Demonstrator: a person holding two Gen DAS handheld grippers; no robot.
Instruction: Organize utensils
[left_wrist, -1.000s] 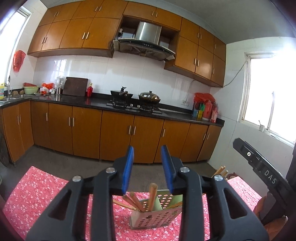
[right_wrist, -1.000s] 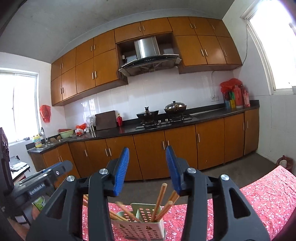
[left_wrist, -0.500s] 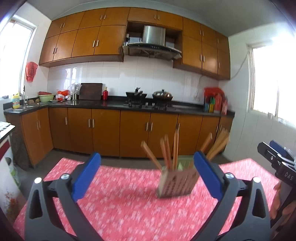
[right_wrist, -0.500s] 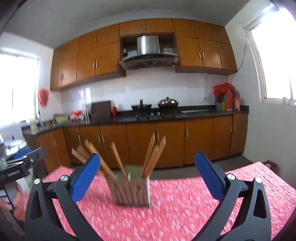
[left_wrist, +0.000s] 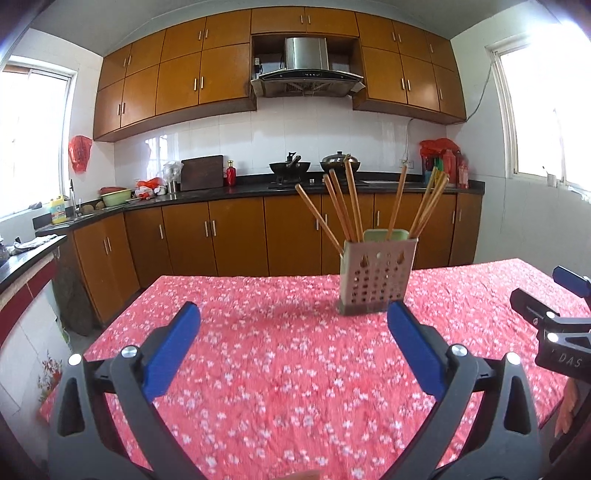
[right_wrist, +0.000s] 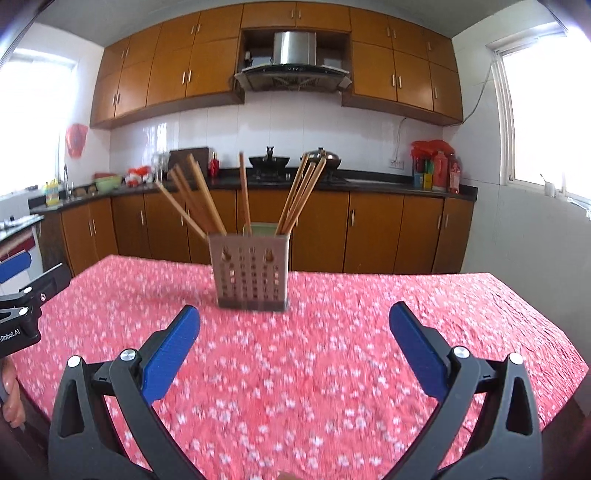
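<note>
Both grippers (left_wrist: 293, 336) (right_wrist: 294, 336) spread wide and empty, perforated beige holder (left_wrist: 376, 277) upright, wooden chopsticks (left_wrist: 349, 199) fanned out

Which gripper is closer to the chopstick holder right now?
Neither clearly. The left gripper sits back from the chopstick holder, which stands ahead to its right; the right gripper sits similarly back, holder ahead slightly to its left.

We see daylight blowing out the white-framed windows (left_wrist: 546, 122) at both frame edges. The red floral tablecloth (right_wrist: 332, 350) smears with motion blur, and fisheye bends the brown wooden cabinets (left_wrist: 177, 77).
</note>
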